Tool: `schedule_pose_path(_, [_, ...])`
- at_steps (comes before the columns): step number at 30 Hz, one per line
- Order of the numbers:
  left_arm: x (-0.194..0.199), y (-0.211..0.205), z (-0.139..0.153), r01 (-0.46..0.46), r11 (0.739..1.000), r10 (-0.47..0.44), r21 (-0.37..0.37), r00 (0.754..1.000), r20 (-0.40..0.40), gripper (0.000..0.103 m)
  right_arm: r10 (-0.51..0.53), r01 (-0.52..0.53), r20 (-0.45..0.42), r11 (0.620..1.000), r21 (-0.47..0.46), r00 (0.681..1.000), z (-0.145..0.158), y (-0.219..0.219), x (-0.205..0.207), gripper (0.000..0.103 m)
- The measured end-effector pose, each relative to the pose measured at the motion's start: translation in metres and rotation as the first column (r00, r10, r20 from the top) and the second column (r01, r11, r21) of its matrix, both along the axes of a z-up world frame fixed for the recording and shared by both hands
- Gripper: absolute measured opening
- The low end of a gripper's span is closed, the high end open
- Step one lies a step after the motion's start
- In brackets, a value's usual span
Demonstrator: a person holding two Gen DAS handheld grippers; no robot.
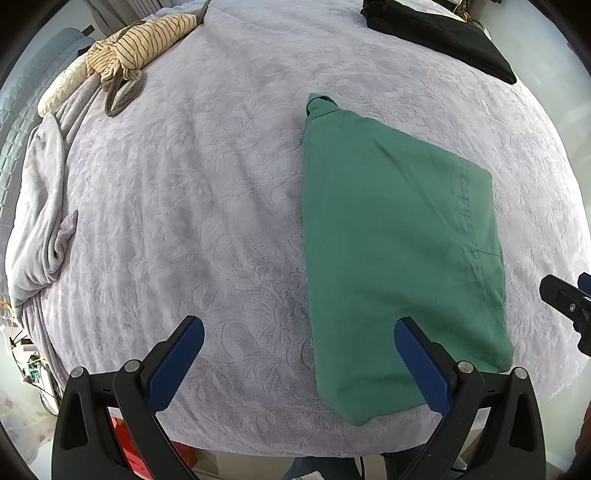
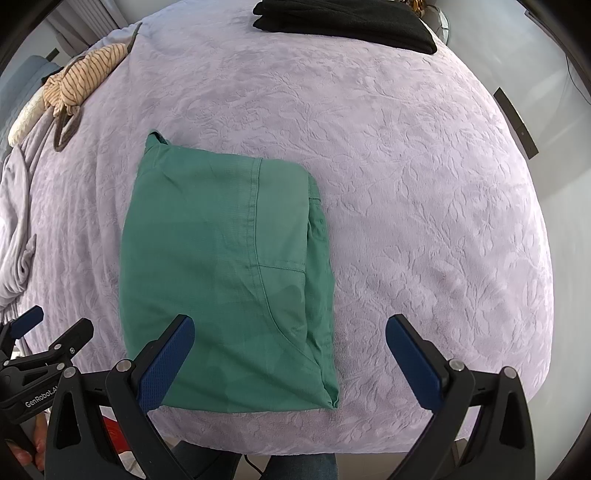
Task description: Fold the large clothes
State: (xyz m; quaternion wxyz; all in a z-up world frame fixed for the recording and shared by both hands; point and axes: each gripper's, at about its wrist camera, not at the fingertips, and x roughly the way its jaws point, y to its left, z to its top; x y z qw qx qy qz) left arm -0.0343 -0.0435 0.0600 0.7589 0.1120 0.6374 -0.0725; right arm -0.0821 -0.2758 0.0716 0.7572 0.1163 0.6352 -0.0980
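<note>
A green garment lies folded into a flat rectangle on the lilac bedspread, near the front edge. It also shows in the right wrist view, with a seam and pocket line on top. My left gripper is open and empty, hovering over the garment's near left corner. My right gripper is open and empty, hovering over the garment's near right corner. The left gripper also shows at the lower left of the right wrist view.
A striped beige garment lies bunched at the far left of the bed. A folded black garment lies at the far right. A crumpled lilac blanket hangs at the left edge. The bedspread drops off just below both grippers.
</note>
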Motion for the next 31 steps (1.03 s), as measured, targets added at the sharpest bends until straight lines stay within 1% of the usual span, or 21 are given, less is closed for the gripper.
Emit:
schedule_pose_path(17, [0.0006,0.0014,-0.0007,0.001,1.000,-0.001,0.009,1.000,0.004,0.103,-0.002,0.002,-0.002,1.000,0.002,1.000,0.0001,0.0005,0.0004,0.103])
schedule_pose_path(31, [-0.0003,-0.0032,-0.0012,0.011,1.000,-0.012,0.013,1.000,0.013,0.103,0.011,-0.011,-0.018,1.000,0.013,1.000,-0.0081,-0.0041,0.0016,0.103])
